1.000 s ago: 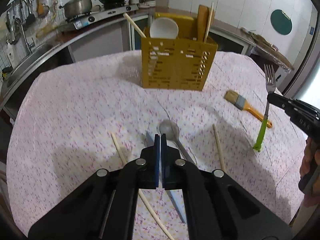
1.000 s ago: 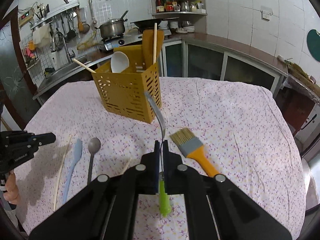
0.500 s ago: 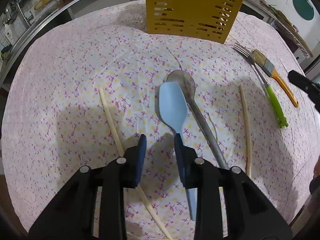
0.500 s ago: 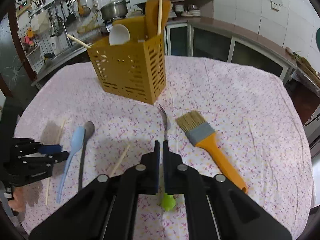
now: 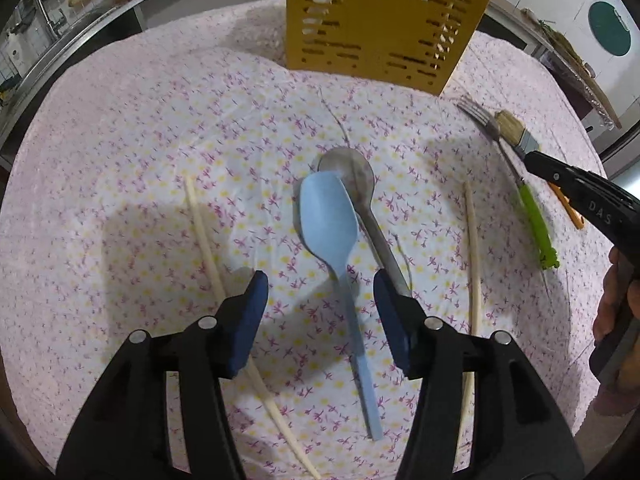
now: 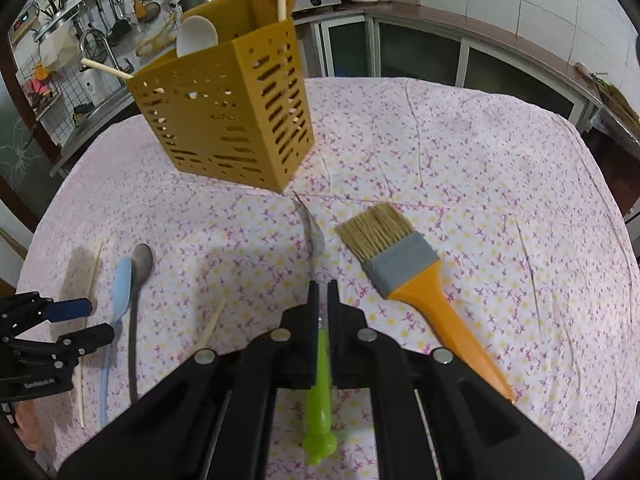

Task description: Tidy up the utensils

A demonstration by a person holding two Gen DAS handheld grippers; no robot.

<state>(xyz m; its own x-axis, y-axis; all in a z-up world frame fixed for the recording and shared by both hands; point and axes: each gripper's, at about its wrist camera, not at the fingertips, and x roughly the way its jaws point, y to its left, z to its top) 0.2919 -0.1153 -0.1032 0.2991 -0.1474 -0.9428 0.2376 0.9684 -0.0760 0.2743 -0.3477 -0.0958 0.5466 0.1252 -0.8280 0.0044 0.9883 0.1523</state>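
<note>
My left gripper (image 5: 320, 292) is open, low over the flowered cloth, its jaws on either side of the handle of a light blue spoon (image 5: 328, 216). A metal spoon (image 5: 356, 184) lies right beside it, partly under it. My right gripper (image 6: 321, 292) is shut on the green-handled fork (image 6: 318, 356), whose tines (image 6: 312, 232) point toward the yellow utensil caddy (image 6: 232, 116). The fork (image 5: 532, 216) lies low at the cloth in the left wrist view. The caddy (image 5: 384, 24) holds a white spoon, chopsticks and a wooden spatula.
An orange-handled brush (image 6: 404, 268) lies right of the fork. Loose chopsticks lie on the cloth, one left (image 5: 204, 236) and one right (image 5: 472, 240) of the spoons. A kitchen counter with sink and stove runs behind the table.
My left gripper dropped toward the cloth and opened around the blue spoon's handle. My right gripper lowered the fork from the air down to the cloth beside the brush.
</note>
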